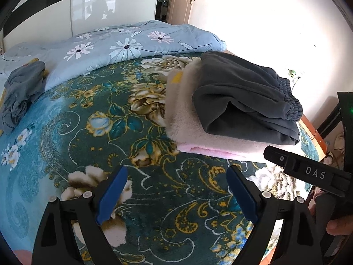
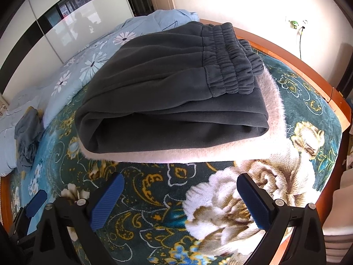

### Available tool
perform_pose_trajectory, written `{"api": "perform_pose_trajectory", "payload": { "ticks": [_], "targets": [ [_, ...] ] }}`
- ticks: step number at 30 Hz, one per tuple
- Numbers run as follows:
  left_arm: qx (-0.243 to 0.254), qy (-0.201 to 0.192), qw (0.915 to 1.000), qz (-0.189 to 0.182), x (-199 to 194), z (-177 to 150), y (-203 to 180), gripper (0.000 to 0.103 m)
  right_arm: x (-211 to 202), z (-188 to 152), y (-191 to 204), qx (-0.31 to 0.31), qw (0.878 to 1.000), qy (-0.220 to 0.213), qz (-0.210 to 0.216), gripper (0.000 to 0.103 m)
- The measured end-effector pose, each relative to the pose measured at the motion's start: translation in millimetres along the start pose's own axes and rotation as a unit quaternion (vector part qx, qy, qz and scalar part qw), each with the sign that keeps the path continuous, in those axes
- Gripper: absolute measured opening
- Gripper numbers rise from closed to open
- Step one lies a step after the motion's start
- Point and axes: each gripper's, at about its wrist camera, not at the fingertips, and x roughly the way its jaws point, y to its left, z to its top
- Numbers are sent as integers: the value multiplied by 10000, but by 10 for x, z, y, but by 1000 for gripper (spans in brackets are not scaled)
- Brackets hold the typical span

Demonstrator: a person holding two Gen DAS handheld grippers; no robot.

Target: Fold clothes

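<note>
2 folded items sat stacked: grey sweatpants (image 2: 167,92) on pink fleece (image 2: 220,152). L gripper (image 1: 176,196) & R gripper (image 2: 179,201) both open, empty. Next prob: grab crumpled grey garment (image 1: 19,95) w/ both.

Your left gripper (image 1: 176,195) hovers over the floral bed blanket (image 1: 83,119), jaws spread wide, nothing between them. Ahead and to your right sits a folded stack: dark grey sweatpants (image 1: 245,97) on top of a fuzzy pale pink garment (image 1: 187,119), elastic waistband facing right. A crumpled grey-blue garment (image 1: 19,92) lies at far left, beside the light blue daisy-print duvet (image 1: 123,44). Your right gripper's body, marked "DAS" (image 1: 315,174), enters at lower right.
</note>
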Motion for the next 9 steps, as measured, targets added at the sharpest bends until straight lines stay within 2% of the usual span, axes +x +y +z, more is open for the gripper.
{"api": "perform_pose_trajectory", "payload": {
  "ticks": [9],
  "targets": [
    [-106, -57, 9999, 0, -13, 10, 4, 91, -24, 25, 18, -90, 10000, 7, -18, 103]
  ]
}}
